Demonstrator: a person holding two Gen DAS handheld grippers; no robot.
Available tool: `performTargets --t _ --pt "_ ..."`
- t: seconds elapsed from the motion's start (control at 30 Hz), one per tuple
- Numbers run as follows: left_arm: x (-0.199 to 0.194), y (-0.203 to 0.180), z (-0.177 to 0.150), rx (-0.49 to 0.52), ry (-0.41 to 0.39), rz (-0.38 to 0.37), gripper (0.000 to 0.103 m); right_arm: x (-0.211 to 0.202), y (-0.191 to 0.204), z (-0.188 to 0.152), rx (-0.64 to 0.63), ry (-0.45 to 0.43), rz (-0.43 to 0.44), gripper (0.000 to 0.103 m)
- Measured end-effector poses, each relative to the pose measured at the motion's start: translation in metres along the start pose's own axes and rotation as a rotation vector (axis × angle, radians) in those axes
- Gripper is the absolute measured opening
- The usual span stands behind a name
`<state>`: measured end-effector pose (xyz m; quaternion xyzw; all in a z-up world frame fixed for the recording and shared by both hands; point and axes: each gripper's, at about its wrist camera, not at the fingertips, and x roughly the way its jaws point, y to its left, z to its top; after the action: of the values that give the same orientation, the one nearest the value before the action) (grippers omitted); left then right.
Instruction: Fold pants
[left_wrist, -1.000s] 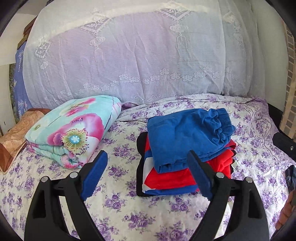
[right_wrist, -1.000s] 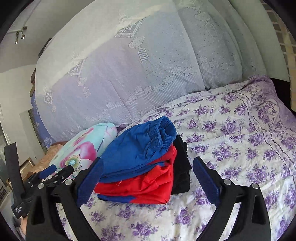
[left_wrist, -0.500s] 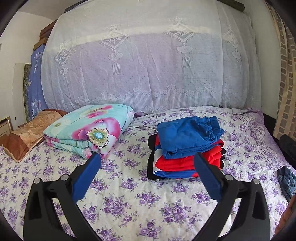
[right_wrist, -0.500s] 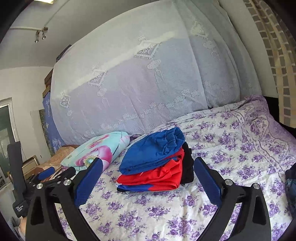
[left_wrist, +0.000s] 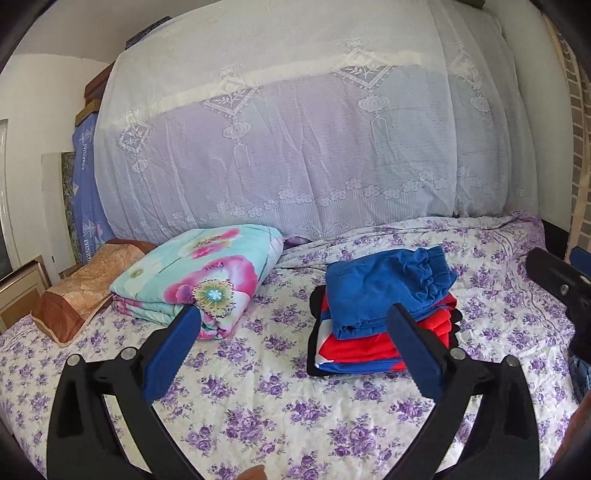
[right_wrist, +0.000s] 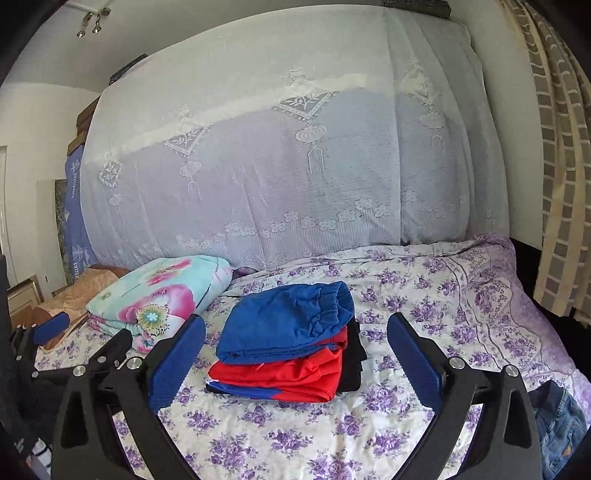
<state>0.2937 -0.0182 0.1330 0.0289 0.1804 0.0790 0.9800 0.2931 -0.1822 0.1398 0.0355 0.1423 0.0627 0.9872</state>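
A stack of folded clothes lies on the floral bed sheet (left_wrist: 258, 406), with folded blue pants (left_wrist: 388, 291) on top, a red garment (left_wrist: 369, 345) under them and something black at the bottom. My left gripper (left_wrist: 293, 312) is open and holds nothing, hovering in front of the stack and a little to its left. My right gripper (right_wrist: 295, 319) is also open and empty, with the blue pants (right_wrist: 288, 325) and the red garment (right_wrist: 288, 373) well beyond its fingertips. A bit of denim jeans (right_wrist: 557, 417) lies at the bed's right edge.
A folded floral quilt (left_wrist: 199, 277) and a brown pillow (left_wrist: 85, 288) lie left of the stack. A tall pile under a white lace cover (left_wrist: 295, 147) closes off the back. A checked curtain (right_wrist: 554, 184) hangs at the right.
Both grippers have drawn back and upward from the stack, which now looks smaller and farther. The left jaws have spread slightly wider. The stack has not moved.
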Motion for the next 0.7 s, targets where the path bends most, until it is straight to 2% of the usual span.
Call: performTargets --t 0.13,0.17,0.27,0.37,0.47,0.6,0.7 --pt "0.016 -0.018 -0.005 0.004 0.067 -0.141 0.098 0.024 -0.007 -0.019 0.005 0.031 0.012 0.099" --pt "0.022 -0.023 -0.009 0.016 0.075 -0.153 0.098 0.031 -0.009 -0.022 0.006 0.04 0.009 0.099" --pt "0.037 -0.034 -0.019 0.048 0.067 -0.14 0.098 0.052 -0.02 -0.025 -0.01 0.078 -0.03 0.099" --pt "0.056 -0.027 -0.024 0.041 0.115 -0.157 0.098 0.056 -0.037 -0.028 0.076 0.066 -0.036 0.099" --pt "0.073 -0.016 -0.03 0.007 0.174 -0.138 0.098 0.065 -0.044 -0.03 0.14 0.123 -0.006 0.099" --pt "0.076 -0.006 -0.032 -0.018 0.186 -0.116 0.098 0.071 -0.036 -0.037 0.13 0.157 -0.003 0.099" --pt "0.07 -0.003 -0.035 -0.038 0.166 -0.11 0.098 0.066 -0.023 -0.041 0.083 0.154 0.019 0.099"
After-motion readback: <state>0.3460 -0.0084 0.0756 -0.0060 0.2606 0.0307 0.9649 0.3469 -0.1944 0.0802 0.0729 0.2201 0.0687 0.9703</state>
